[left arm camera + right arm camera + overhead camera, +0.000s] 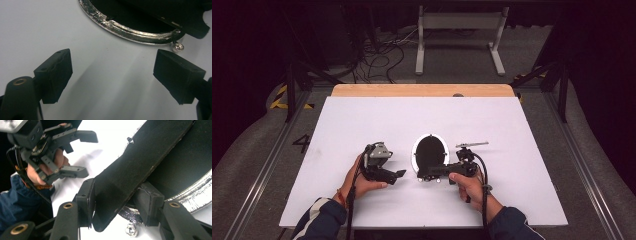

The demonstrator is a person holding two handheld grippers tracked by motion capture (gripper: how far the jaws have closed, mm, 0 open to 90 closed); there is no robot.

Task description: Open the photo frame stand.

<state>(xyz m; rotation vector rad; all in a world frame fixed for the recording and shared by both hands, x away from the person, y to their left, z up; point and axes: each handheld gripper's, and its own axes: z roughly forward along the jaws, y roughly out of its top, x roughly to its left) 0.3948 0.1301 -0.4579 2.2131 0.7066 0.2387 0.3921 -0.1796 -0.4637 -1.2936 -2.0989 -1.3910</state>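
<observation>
The right gripper was clenched on the black flap of a round black coin purse with a silver frame, which lay near the middle of the white table. The flap (stiff and dark) stood between its two pads. The left gripper was released, its jaws spread wide and holding nothing, just beside the purse's near left edge. A small silver clasp ball sat at the frame's rim.
</observation>
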